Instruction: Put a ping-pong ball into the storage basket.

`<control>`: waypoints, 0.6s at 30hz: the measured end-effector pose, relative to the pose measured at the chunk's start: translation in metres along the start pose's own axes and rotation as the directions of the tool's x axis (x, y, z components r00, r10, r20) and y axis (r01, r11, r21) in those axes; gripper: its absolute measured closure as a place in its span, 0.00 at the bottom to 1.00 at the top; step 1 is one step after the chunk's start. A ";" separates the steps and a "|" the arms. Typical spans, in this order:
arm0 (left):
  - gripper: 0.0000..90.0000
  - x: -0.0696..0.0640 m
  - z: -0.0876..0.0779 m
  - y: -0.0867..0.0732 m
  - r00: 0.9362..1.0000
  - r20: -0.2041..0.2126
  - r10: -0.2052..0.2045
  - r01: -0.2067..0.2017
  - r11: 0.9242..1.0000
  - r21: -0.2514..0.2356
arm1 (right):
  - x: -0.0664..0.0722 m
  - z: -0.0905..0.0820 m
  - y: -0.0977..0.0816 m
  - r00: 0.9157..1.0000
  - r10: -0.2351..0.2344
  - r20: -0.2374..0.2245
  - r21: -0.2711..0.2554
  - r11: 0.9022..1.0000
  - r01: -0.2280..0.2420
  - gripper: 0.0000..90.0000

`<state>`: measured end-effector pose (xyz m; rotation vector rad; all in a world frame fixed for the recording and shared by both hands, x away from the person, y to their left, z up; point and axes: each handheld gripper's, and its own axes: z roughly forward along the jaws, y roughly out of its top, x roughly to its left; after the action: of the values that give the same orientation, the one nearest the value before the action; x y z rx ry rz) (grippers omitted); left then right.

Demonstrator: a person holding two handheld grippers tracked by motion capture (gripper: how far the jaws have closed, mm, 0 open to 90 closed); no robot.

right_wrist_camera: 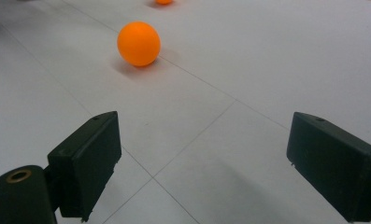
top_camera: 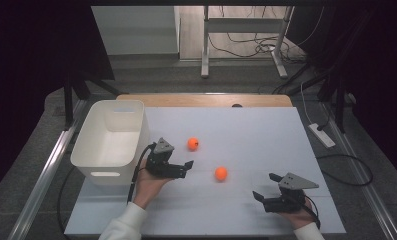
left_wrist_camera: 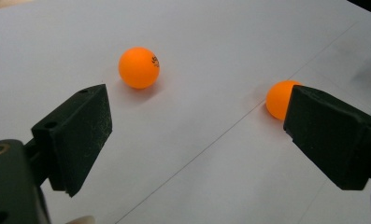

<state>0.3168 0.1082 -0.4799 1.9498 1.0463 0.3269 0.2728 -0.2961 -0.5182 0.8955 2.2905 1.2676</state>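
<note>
Likely light and prone to rolling, near ball (top_camera: 221,173) right of bin (top_camera: 111,141) wants gripping across its middle; both grippers gape empty.

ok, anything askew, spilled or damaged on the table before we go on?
Nothing stands out. Two orange balls, one nearer the white bin, one mid-table, sit loose on the white sheet, apart from each other. The bin stands upright at the sheet's left edge. Left gripper and right gripper both have jaws open, holding nothing.
</note>
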 end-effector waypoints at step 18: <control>0.10 0.009 0.012 0.013 0.999 -0.003 -0.035 0.035 0.999 0.011 | 0.000 0.001 -0.001 1.000 0.001 -0.001 0.005 1.000 -0.001 0.11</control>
<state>0.3362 0.1053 -0.4784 1.9390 1.0848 0.3059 0.2734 -0.2961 -0.5191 0.8982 2.2952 1.2635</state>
